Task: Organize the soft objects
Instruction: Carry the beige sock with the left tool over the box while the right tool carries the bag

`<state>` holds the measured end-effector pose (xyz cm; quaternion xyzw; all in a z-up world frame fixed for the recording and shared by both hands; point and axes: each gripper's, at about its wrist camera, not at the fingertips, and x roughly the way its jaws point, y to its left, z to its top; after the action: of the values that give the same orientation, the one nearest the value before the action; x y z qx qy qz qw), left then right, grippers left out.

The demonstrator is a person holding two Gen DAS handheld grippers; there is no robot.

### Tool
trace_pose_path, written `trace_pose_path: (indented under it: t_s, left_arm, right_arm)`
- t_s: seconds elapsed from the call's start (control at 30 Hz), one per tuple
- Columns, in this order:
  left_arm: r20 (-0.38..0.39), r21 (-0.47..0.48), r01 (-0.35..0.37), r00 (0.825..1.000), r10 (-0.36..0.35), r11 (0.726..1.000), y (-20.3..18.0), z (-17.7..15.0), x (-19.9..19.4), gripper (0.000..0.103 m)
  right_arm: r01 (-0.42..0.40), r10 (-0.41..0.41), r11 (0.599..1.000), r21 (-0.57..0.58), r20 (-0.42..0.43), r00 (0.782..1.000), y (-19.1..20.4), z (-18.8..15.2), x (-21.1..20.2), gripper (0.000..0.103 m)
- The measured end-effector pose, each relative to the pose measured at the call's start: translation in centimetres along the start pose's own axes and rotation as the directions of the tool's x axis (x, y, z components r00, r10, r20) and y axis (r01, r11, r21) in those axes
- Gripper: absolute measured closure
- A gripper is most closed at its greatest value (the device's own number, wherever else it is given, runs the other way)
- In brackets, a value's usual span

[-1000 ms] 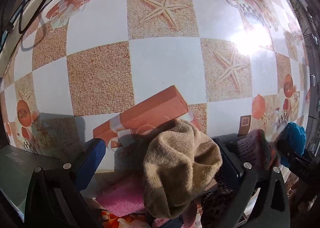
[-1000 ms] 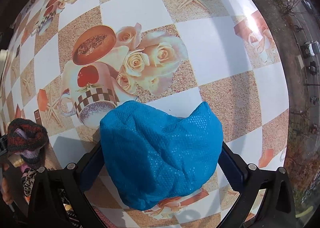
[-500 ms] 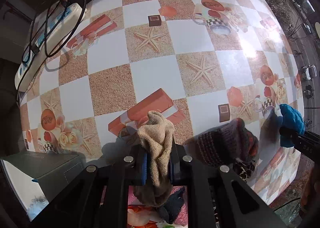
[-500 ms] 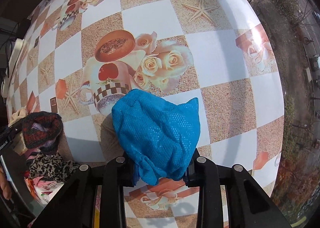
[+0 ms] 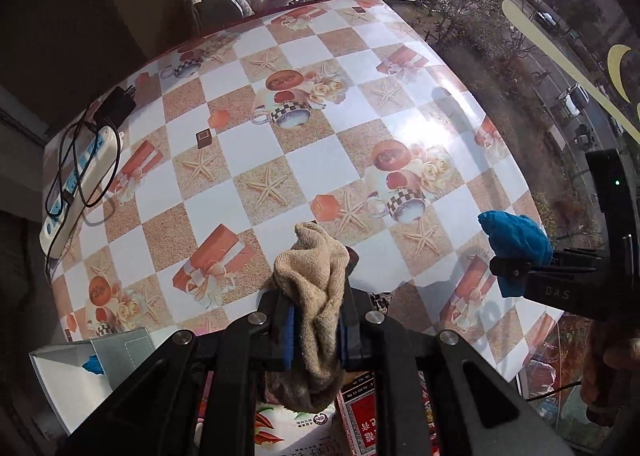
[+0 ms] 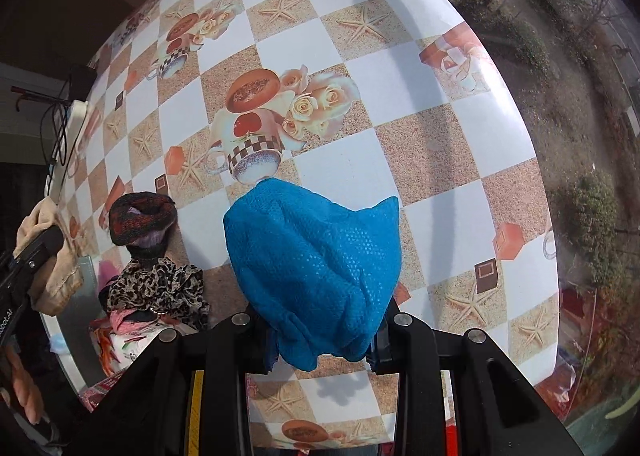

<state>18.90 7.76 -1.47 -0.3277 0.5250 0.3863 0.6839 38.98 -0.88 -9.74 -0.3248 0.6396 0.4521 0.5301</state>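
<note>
A table covered in a glossy checked oilcloth (image 5: 256, 144), white and sand-coloured squares printed with starfish, cups, roses and gift boxes, stands beside a big window with trees, a road and parked cars far below outside. Sun glares off the cloth near the window side. At the far left edge lies a white power strip (image 5: 76, 180) tangled with black cable.

The left gripper (image 5: 316, 330) has its jaws drawn in tight on a crumpled beige knitted sock (image 5: 314, 288), which bunches above the pads and droops below them, clear of the table. The right gripper (image 6: 322, 340) is likewise pinched on a bright blue textured cloth (image 6: 316, 268) that billows out over its fingers. Both grip low on their bundles, probably so the loose fabric hangs free and can be carried without dragging.

At the near edge sits the pile still to sort: a dark red-and-black knitted hat (image 6: 142, 218) atop a leopard-print fabric (image 6: 158, 290), with pink cloth under it. An open grey cardboard box (image 5: 80, 372) waits at the near left corner, a likely destination.
</note>
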Motion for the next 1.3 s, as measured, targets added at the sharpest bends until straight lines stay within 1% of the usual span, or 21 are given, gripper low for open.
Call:
trace_pose_path:
  t_s: [0.17, 0.23, 0.3, 0.4, 0.5, 0.6, 0.7, 0.77, 0.87, 0.93, 1.03, 1.17, 1.3]
  left_arm:
    - [0.043, 0.108, 0.040, 0.998, -0.045, 0.993, -4.0, 0.0, -2.2, 0.086]
    - [0.060, 0.158, 0.067, 0.995, -0.078, 0.985, -5.7, -0.3, -3.3, 0.086]
    - [0.073, 0.222, 0.091, 0.991, -0.109, 0.971, -7.6, -0.9, -4.4, 0.086]
    - [0.065, 0.314, 0.137, 0.984, -0.165, 0.940, -10.3, -2.4, -5.7, 0.086]
    - [0.033, 0.387, 0.186, 0.976, -0.215, 0.903, -12.4, -4.4, -6.5, 0.086]
    - [0.003, 0.464, 0.222, 0.968, -0.252, 0.858, -13.9, -6.9, -7.2, 0.086]
    - [-0.022, 0.520, 0.252, 0.959, -0.282, 0.816, -14.7, -9.1, -8.0, 0.086]
    - [-0.035, 0.542, 0.267, 0.954, -0.296, 0.797, -14.7, -10.4, -8.5, 0.086]
    - [-0.035, 0.562, 0.264, 0.954, -0.296, 0.784, -14.2, -12.1, -9.3, 0.086]
    - [-0.025, 0.562, 0.256, 0.956, -0.293, 0.787, -13.4, -13.0, -9.7, 0.086]
    - [-0.012, 0.540, 0.248, 0.958, -0.287, 0.804, -11.7, -14.0, -10.2, 0.086]
    - [0.025, 0.496, 0.220, 0.963, -0.267, 0.840, -8.8, -15.4, -11.0, 0.086]
    - [0.067, 0.419, 0.197, 0.967, -0.246, 0.887, -5.6, -16.6, -12.1, 0.086]
  right_arm:
    - [-0.002, 0.002, 1.000, 0.010, 0.031, 1.000, -0.2, -1.0, -1.7, 0.070]
    - [0.003, -0.004, 1.000, 0.011, 0.042, 0.999, -0.3, -1.7, -2.4, 0.070]
    - [0.009, -0.009, 1.000, 0.014, 0.048, 0.999, -0.5, -2.5, -3.1, 0.070]
    - [0.018, -0.019, 1.000, 0.022, 0.054, 0.998, -1.0, -4.0, -4.0, 0.070]
    - [0.032, -0.034, 0.999, 0.032, 0.054, 0.998, -1.5, -5.6, -4.7, 0.070]
    - [0.046, -0.048, 0.998, 0.046, 0.047, 0.998, -2.0, -7.0, -4.8, 0.070]
    - [0.058, -0.060, 0.997, 0.052, 0.037, 0.997, -2.3, -8.7, -4.8, 0.070]
    - [0.065, -0.066, 0.997, 0.047, 0.026, 0.997, -2.2, -9.8, -4.7, 0.070]
    - [0.068, -0.068, 0.997, 0.033, 0.009, 0.998, -1.8, -11.6, -4.6, 0.070]
    - [0.068, -0.068, 0.997, 0.023, 0.001, 0.998, -1.3, -12.7, -4.5, 0.070]
    - [0.052, -0.052, 0.999, -0.012, -0.020, 0.998, 0.0, -14.6, -4.2, 0.070]
    - [0.028, -0.033, 0.991, -0.128, -0.041, 0.999, 3.0, -16.9, -4.2, 0.070]
    - [0.003, -0.014, 0.964, -0.264, -0.038, 0.999, 6.5, -18.5, -5.1, 0.070]
